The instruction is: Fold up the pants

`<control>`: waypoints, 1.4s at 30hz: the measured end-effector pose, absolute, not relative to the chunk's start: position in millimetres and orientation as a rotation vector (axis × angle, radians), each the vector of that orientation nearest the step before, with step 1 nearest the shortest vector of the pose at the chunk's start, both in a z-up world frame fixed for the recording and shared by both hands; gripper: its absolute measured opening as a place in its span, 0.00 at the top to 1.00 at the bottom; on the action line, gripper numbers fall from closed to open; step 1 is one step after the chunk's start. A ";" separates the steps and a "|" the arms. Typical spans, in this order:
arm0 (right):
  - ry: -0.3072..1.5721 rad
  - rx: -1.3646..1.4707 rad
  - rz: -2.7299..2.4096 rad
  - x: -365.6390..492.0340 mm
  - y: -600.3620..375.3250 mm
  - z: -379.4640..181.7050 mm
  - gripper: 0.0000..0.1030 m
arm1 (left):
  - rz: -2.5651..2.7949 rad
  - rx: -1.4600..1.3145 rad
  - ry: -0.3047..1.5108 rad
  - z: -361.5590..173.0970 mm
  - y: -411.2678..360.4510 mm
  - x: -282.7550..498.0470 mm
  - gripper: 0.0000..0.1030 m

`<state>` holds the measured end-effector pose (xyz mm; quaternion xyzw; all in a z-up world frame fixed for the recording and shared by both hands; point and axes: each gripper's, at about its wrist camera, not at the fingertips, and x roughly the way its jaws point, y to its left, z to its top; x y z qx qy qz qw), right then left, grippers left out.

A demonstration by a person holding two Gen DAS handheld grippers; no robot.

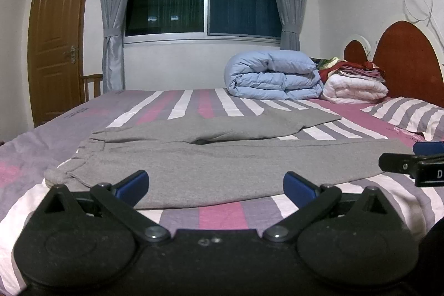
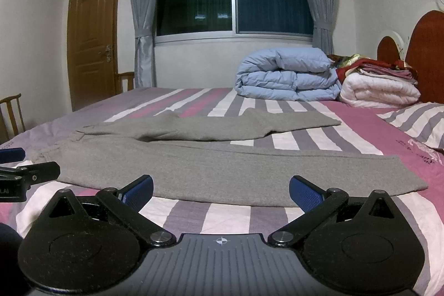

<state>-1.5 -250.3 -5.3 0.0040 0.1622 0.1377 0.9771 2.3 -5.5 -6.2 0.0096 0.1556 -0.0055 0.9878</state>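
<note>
Your pants (image 1: pixel 222 165) lie spread flat across the near part of the bed (image 1: pixel 216 215), waistband toward the foot-end on the left, both legs running right toward the headboard (image 1: pixel 408 57). The near leg lies along the bed's near edge; the far leg angles away from it, so the two part in a narrow V.

Your left gripper (image 1: pixel 216 185) hovers at the near edge with its jaws spread wide, holding nothing, just short of the hip area. Your right gripper (image 2: pixel 221 190) is likewise wide open and empty, facing the lower part of the near leg.

The cloth looks like soft, light knit jersey: it should drape and sag between your two holds, and drag on the striped sheet rather than slide cleanly. Pinch one layer's edge only, I'd suggest at the waistband corner and the near hem, so the leg lifts evenly.

A rolled blue quilt (image 1: pixel 274 74), a white quilt (image 1: pixel 355 88) with folded clothes on it and a pillow (image 1: pixel 410 113) sit at the head end, well apart from the pants. Nothing blocks your fold.
</note>
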 end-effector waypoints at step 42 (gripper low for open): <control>0.329 0.006 0.277 -1.7 -252.4 -5.1 0.00 | -0.011 0.019 0.311 -5.4 -6.2 2.0 0.06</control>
